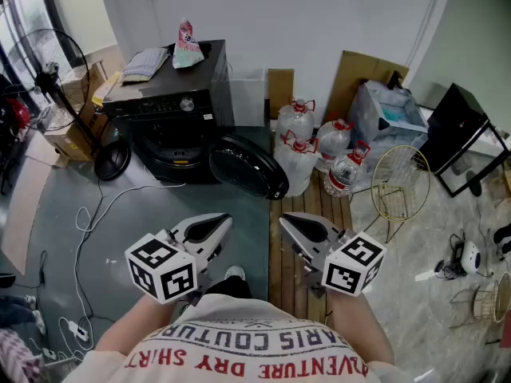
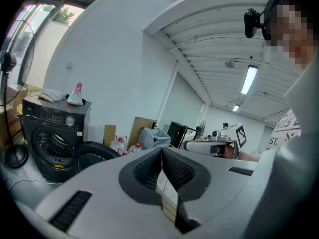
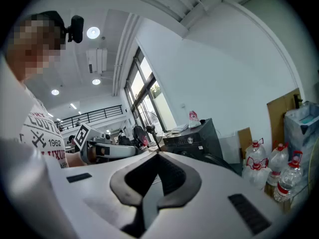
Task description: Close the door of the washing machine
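A black front-loading washing machine (image 1: 172, 102) stands against the far wall, and its round door (image 1: 247, 166) hangs open, swung out to the right. The machine (image 2: 52, 133) and its open door (image 2: 92, 156) also show at the left of the left gripper view. In the right gripper view the machine (image 3: 192, 141) lies beyond the jaws. My left gripper (image 1: 226, 220) and right gripper (image 1: 283, 218) are held side by side close to the person's chest, well short of the door. Both are shut with nothing between the jaws, as their own views show (image 2: 161, 148) (image 3: 158, 154).
Several large water bottles (image 1: 315, 146) stand on a wooden pallet right of the door. A gold wire basket (image 1: 399, 182) and a plastic-wrapped box sit further right. A standing fan (image 1: 56, 54), cardboard boxes and white cables (image 1: 88, 222) occupy the left floor.
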A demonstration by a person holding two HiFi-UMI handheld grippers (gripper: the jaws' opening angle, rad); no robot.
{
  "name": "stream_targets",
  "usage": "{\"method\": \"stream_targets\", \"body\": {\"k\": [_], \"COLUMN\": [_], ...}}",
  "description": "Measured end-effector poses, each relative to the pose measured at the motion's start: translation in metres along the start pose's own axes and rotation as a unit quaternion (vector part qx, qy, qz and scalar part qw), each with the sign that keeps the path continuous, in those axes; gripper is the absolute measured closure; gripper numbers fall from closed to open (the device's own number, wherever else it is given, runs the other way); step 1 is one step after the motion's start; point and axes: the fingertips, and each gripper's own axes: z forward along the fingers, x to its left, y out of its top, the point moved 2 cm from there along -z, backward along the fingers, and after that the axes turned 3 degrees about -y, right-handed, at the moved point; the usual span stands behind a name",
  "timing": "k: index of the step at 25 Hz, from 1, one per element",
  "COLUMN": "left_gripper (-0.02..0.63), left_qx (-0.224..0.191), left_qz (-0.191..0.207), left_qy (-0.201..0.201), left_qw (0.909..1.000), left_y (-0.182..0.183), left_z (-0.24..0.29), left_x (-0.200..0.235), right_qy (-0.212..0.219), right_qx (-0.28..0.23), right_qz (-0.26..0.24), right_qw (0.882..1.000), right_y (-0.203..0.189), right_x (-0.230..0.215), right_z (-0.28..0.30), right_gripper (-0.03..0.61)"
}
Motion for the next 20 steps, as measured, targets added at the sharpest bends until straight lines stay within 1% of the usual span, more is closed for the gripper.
{"method": "stream_targets", "body": {"k": [5, 11, 16, 20], "left_gripper": [0.586, 0.586, 0.586, 0.586], "left_qx": [0.003, 0.014, 0.03, 0.034], "left_qz": [-0.004, -0.01, -0.025, -0.032], "left_qy": [-0.005, -0.009, -0.019, -0.017], "left_qw": [1.0, 0.9998, 0.9991, 0.9988], "left_y": [-0.003, -0.011, -0.016, -0.014], "left_z": [0.011, 0.027, 0.047, 0.068], "left_x": [0.001, 0.013, 0.031, 0.059], "right_qy": [-0.019, -0.047, -0.055, -0.071], "right_qx": [0.008, 0.023, 0.018, 0.044], "right_qz": [-0.01, 0.02, 0.026, 0.032], "right_qw": [1.0, 0.998, 0.998, 0.996], "right_y": [-0.004, -0.017, -0.018, -0.027], "right_x": [-0.013, -0.038, -0.061, -0.093], "right_z": [-0.008, -0.008, -0.001, 0.016], "right_gripper": [0.557, 0.557, 0.555, 0.554]}}
